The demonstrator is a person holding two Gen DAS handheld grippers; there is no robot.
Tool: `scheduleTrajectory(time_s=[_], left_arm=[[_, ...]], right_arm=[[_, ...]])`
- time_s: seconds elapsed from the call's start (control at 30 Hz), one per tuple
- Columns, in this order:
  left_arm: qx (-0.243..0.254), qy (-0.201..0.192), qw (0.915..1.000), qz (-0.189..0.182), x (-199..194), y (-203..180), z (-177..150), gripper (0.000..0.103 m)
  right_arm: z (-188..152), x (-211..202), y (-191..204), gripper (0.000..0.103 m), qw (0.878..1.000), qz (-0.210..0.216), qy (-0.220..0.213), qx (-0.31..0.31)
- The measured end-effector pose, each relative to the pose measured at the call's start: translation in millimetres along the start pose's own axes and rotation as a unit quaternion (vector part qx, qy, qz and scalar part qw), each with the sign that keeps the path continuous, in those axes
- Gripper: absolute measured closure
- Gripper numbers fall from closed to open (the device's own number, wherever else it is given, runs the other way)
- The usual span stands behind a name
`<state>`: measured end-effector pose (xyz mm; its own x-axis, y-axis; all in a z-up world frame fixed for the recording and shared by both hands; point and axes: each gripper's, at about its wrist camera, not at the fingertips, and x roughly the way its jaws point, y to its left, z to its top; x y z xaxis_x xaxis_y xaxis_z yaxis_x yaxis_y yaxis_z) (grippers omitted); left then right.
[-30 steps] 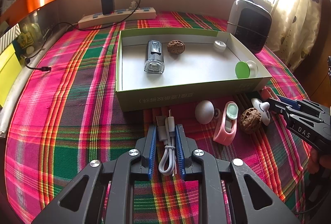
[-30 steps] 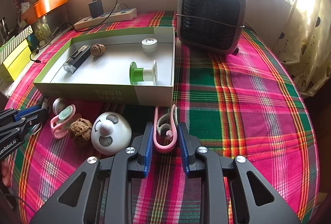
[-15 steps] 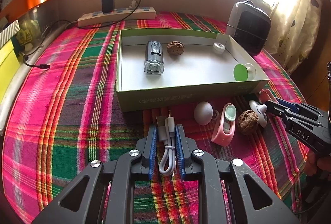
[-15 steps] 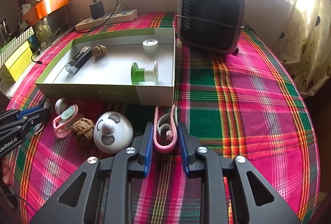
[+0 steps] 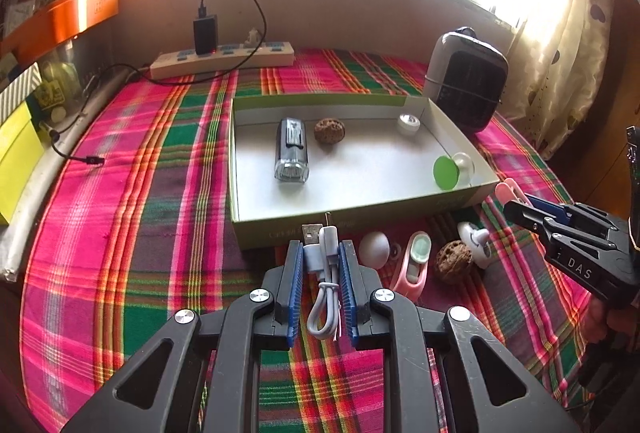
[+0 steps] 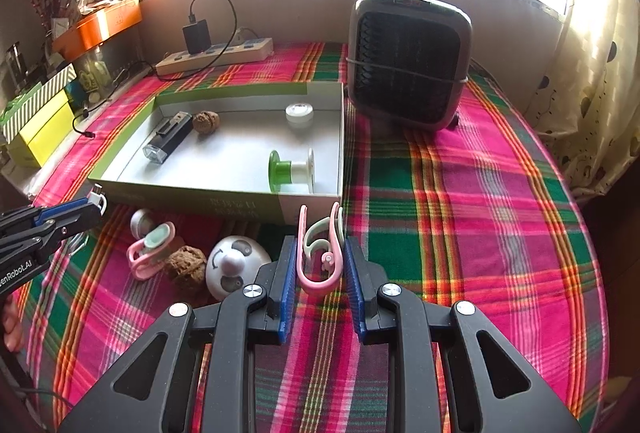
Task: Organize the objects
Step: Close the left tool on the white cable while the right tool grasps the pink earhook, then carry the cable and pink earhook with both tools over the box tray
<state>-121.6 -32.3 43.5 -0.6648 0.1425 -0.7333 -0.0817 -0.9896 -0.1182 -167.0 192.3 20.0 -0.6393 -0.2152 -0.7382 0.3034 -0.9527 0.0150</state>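
My left gripper (image 5: 320, 247) is shut on a folded white USB cable (image 5: 326, 273), its plugs reaching the front wall of the open green-rimmed box (image 5: 236, 161). My right gripper (image 6: 320, 245) is shut on a pink clip (image 6: 320, 273) just before the box's front right corner (image 6: 312, 209). Inside the box lie a flashlight (image 5: 291, 149), a walnut (image 5: 329, 130), a white cap (image 5: 408, 122) and a green spool (image 5: 446, 172). On the cloth in front lie a white ball (image 5: 374, 248), a second pink clip (image 5: 412, 265), a second walnut (image 5: 454, 262) and a round panda-faced toy (image 6: 236, 265).
A dark heater (image 6: 408, 61) stands behind the box's right end. A power strip (image 5: 224, 55) with a charger lies along the back wall, and a loose cable end (image 5: 90, 160) lies at the left. Yellow boxes (image 5: 16, 161) line the left edge. Plaid cloth extends to the right (image 6: 480, 213).
Both grippers keep their holds. The two views have shifted slightly, so the box's front wall now sits a little closer to the held cable and clip.
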Motion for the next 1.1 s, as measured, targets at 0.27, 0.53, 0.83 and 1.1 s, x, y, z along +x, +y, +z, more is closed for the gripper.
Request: scheduleTrajectory(time_s=[0.27,0.53,0.83,1.1], left_arm=[[0.002,-0.012,0.9999,-0.011,-2,0,20,0.087],[0.013,-0.014,0.9997,-0.018,6,-4,40,0.087],[0.023,-0.007,0.9994,-0.023,32,-9,62,0.087],[0.029,0.009,0.9992,-0.024,58,-10,72,0.087]], right_arm=[[22,-11,6,0.079,1.000,0.010,-0.021,-0.011],[43,-6,12,0.079,0.999,0.028,-0.024,-0.020],[77,22,28,0.079,0.998,0.054,-0.017,-0.030],[93,60,37,0.079,0.997,0.060,0.008,-0.042]])
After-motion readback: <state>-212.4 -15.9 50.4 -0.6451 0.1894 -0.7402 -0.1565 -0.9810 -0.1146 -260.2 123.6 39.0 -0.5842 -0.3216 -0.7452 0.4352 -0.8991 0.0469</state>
